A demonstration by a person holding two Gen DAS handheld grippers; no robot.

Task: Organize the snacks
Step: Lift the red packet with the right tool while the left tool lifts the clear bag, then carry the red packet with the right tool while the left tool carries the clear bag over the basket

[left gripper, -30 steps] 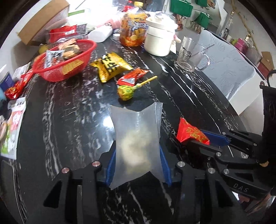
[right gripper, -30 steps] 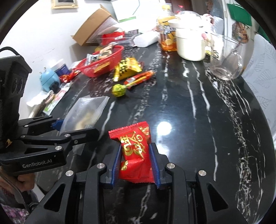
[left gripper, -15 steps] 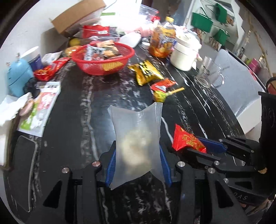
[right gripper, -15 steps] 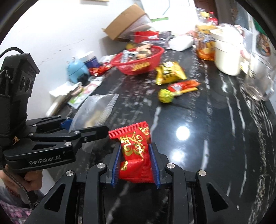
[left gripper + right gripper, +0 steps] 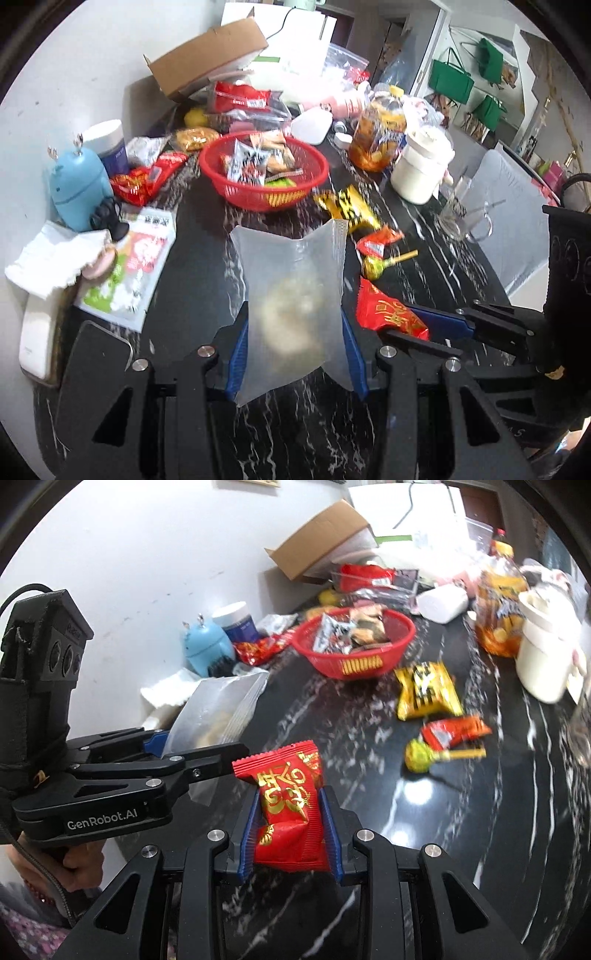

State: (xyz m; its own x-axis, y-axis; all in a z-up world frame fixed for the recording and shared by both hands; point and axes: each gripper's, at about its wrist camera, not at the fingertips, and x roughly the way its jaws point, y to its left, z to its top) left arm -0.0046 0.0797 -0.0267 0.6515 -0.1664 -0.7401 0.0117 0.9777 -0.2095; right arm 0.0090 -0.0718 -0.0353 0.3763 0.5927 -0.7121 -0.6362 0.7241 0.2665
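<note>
My left gripper [image 5: 293, 325] is shut on a frosted clear snack bag [image 5: 291, 295] with pale food inside, held above the black marble table [image 5: 199, 288]. My right gripper [image 5: 290, 805] is shut on a red packet with gold print [image 5: 288, 805]. The two grippers hang side by side: the left gripper [image 5: 207, 749] with its clear bag [image 5: 218, 712] shows in the right wrist view, the right gripper [image 5: 413, 325] with its red packet [image 5: 388, 310] in the left wrist view. A red basket [image 5: 264, 173] [image 5: 354, 646] holding several snacks stands farther back.
A yellow packet [image 5: 347, 208] [image 5: 426, 694], a small red packet [image 5: 456, 731] and a green lollipop [image 5: 421, 757] lie loose between me and the basket. A white pot [image 5: 421, 170], a pickle jar [image 5: 380, 133], a glass mug [image 5: 461, 218], a blue toy [image 5: 77, 184] and a cardboard box [image 5: 207, 59] crowd the table's edges.
Both grippers have risen and swung left with their packets still held. The red basket has come from the upper left towards the middle of both views, and the left side of the table has come into sight.
</note>
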